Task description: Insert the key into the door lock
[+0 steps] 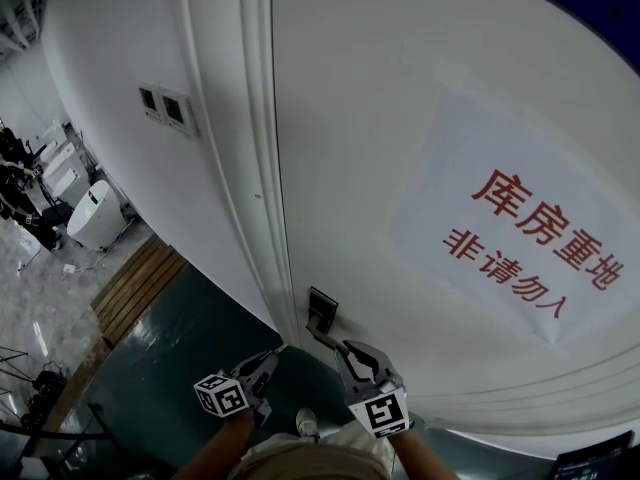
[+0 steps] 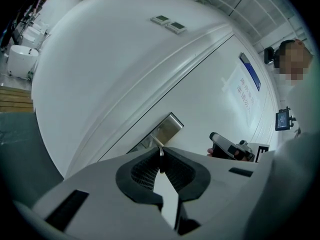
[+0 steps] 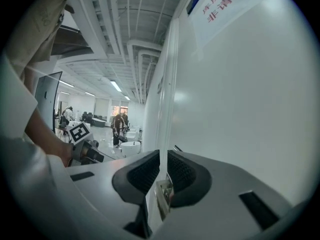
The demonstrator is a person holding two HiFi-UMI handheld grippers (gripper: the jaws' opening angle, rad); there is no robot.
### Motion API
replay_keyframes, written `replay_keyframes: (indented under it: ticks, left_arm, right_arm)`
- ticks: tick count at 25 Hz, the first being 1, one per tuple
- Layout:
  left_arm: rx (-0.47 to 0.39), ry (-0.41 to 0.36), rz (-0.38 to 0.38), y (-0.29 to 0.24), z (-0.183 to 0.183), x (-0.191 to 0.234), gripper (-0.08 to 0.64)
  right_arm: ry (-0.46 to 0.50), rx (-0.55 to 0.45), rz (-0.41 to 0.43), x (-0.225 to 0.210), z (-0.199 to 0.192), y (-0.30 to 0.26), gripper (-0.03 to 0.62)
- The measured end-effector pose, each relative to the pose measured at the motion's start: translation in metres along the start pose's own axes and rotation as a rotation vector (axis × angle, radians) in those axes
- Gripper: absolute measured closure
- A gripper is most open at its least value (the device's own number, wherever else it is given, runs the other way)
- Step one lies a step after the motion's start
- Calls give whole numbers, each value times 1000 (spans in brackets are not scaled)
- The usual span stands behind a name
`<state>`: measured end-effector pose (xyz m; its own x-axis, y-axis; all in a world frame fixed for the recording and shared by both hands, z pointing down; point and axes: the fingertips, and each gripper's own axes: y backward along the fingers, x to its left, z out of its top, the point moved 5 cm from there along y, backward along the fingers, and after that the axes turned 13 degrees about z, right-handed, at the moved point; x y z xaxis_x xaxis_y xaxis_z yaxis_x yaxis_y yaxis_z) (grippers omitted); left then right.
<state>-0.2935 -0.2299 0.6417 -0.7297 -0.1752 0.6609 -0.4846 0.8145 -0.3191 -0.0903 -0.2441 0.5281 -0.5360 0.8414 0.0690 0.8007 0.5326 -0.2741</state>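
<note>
Left gripper view: your left hand-held gripper (image 2: 161,156) is closed on the key (image 2: 160,151), near the lock (image 2: 169,128); your right hand-held gripper (image 3: 163,156) seems to grip the handle (image 1: 322,338). Next, I think, steer the key tip into the lock.

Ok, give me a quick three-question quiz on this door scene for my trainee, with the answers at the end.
1. True or false: the left tool is open and empty.
2. The print on the paper sign on the door is: A red, B blue, C green.
3. What metal part sits between the right tool's jaws?
Key: 1 false, it is shut on the key. 2 A. 3 the door handle.
</note>
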Motion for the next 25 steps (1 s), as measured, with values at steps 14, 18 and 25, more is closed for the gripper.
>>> replay_keyframes:
  ticks: [14, 18, 25]
  left_arm:
    - [24, 105, -27, -21, -15, 0, 526]
    - [38, 164, -31, -30, -26, 9, 526]
    - [58, 262, -56, -43, -38, 19, 526]
  right_arm:
    - [-17, -23, 4, -1, -1, 5, 560]
    - [-32, -26, -2, -4, -3, 5, 560]
    - [-22, -15, 2, -4, -6, 8, 560]
